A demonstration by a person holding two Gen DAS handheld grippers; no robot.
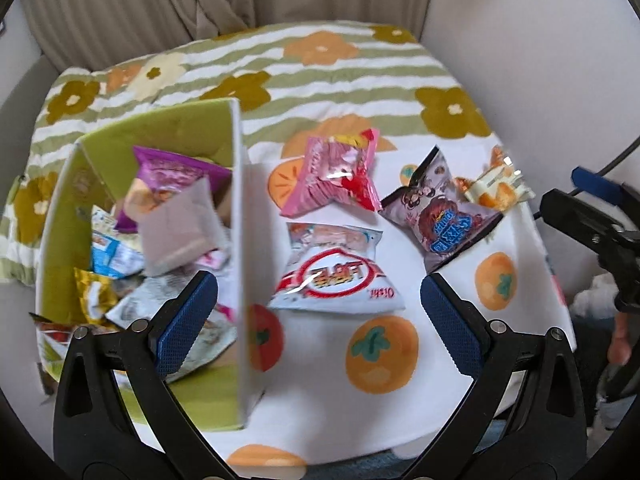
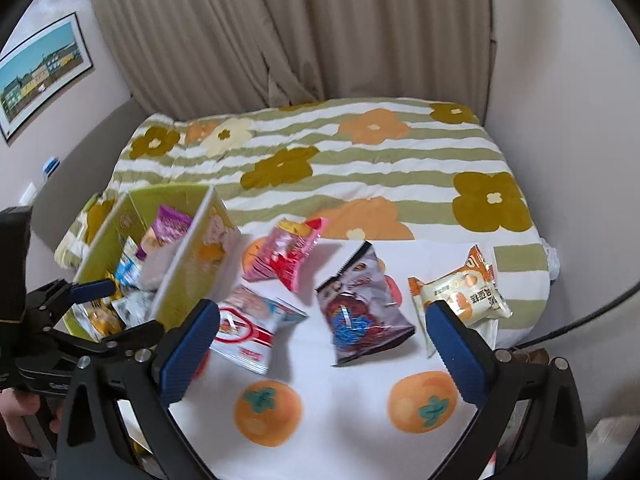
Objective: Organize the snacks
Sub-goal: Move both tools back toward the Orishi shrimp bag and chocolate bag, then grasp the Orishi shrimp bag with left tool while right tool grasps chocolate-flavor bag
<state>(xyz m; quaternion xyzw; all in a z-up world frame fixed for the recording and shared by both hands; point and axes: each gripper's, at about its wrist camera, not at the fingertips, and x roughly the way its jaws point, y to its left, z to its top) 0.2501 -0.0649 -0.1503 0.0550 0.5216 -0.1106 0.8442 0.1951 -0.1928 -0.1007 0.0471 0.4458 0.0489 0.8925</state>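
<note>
A green and white box (image 1: 239, 208) (image 2: 182, 268) on the left holds several snack packets. Beside it on the white fruit-print cloth lie a white and red packet (image 1: 334, 270) (image 2: 250, 326), a pink packet (image 1: 336, 176) (image 2: 286, 258), a grey-purple cartoon packet (image 1: 440, 210) (image 2: 360, 308) and a cream and orange packet (image 1: 498, 184) (image 2: 464, 292). My left gripper (image 1: 320, 312) is open and empty, straddling the box's right wall and the white and red packet. My right gripper (image 2: 320, 336) is open and empty above the packets. The right gripper (image 1: 588, 216) also shows in the left wrist view; the left gripper (image 2: 86, 312) shows in the right wrist view.
The cloth (image 1: 376, 396) lies on a bed with a green-striped flowered quilt (image 2: 360, 160). Beige curtains (image 2: 296, 28) hang behind and walls close in on both sides. A framed picture (image 2: 42, 70) hangs on the left wall. A hand (image 2: 20, 412) holds the left gripper.
</note>
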